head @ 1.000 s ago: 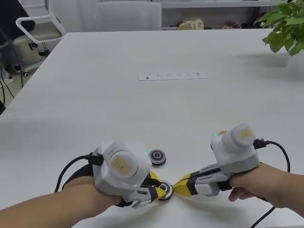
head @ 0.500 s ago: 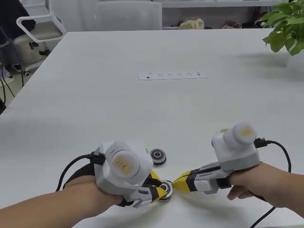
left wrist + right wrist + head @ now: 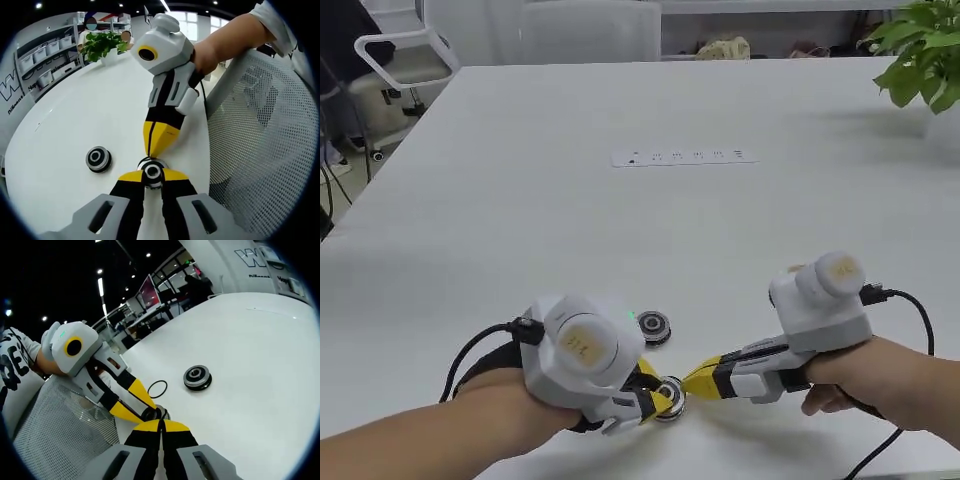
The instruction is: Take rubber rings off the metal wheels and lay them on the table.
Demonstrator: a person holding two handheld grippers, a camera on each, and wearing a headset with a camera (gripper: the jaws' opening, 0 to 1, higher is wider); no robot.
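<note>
Down at 6 o'clock, closest to us, our left gripper [image 3: 660, 401] has its fingers [image 3: 131, 176] clamped on the held wheel [image 3: 151, 172], keeping it just off the table [image 3: 620, 230]. Coming in from 3 o'clock, our right gripper [image 3: 693, 381] meets that wheel's rim with its fingers [image 3: 174, 427] pressed tight together. Whether they have nipped any rubber, we cannot tell.

We read this as the peeling step. The next move calls for a firm bite on the black rubber ring [image 3: 142, 166], then a pull away towards 3 o'clock while the left side holds steady.

That ring looks thin, dark and snug round a silvery hub, so it should stretch before it lets go.

Just past the held wheel lies a loose ring [image 3: 157, 388], flat on the table, so one is off already. At 11 o'clock from the grip sits a second wheel [image 3: 652, 325], lying flat and dark-rimmed. Further out at 12 o'clock is a power strip [image 3: 683, 157], and far off at 1 o'clock a plant [image 3: 920, 50].
</note>
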